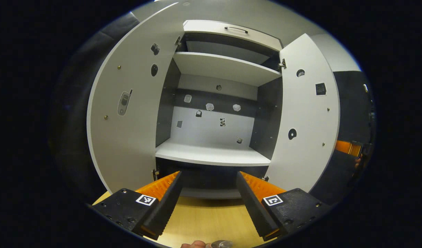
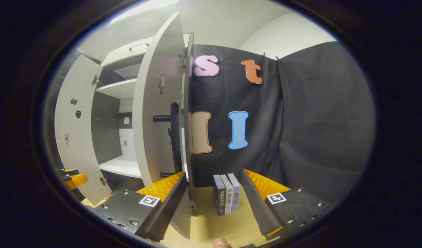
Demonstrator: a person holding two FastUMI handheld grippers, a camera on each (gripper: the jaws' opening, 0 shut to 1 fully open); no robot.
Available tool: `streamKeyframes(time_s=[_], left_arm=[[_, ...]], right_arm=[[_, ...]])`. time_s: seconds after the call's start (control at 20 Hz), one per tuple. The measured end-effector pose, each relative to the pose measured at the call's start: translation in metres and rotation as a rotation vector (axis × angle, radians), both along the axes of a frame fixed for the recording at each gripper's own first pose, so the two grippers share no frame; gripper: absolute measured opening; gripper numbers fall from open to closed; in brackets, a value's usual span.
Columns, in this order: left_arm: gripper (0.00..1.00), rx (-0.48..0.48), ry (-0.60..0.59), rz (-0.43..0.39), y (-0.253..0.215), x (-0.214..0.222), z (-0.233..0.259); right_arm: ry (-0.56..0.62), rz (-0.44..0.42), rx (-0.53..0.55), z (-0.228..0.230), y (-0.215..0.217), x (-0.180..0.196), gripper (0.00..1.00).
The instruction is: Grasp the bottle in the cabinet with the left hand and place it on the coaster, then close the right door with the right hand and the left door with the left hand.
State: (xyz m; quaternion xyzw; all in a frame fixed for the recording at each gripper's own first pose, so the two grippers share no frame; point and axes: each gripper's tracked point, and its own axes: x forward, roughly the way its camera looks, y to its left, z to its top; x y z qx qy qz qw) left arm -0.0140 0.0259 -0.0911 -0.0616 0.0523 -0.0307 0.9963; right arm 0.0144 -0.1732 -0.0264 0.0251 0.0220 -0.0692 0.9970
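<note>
At the cabinet's right side, the right gripper (image 2: 211,203), fingers apart, straddles the open right door (image 2: 156,131); press its handle face steadily; left gripper (image 1: 209,203) open, empty; bottle (image 1: 221,244) seemingly at the table's near edge.

Even overhead light, sharp centre, strong fisheye bending, dim edges.

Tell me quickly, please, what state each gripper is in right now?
Left gripper: open, holding nothing, facing the open cabinet.
Right gripper: open, holding nothing, at the right door edge.
</note>
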Motion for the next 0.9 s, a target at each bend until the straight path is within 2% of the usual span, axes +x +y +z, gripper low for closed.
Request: streamKeyframes(time_s=[0.45, 0.9], left_arm=[[0.97, 0.002, 0.005, 0.032, 0.015, -0.004, -0.002], [0.97, -0.007, 0.004, 0.123, 0.052, -0.021, -0.003]], right_arm=[[0.019, 0.109, 0.053, -0.002, 0.046, 0.004, 0.97], [0.038, 0.185, 0.092, -0.005, 0.080, 0.013, 0.97]])
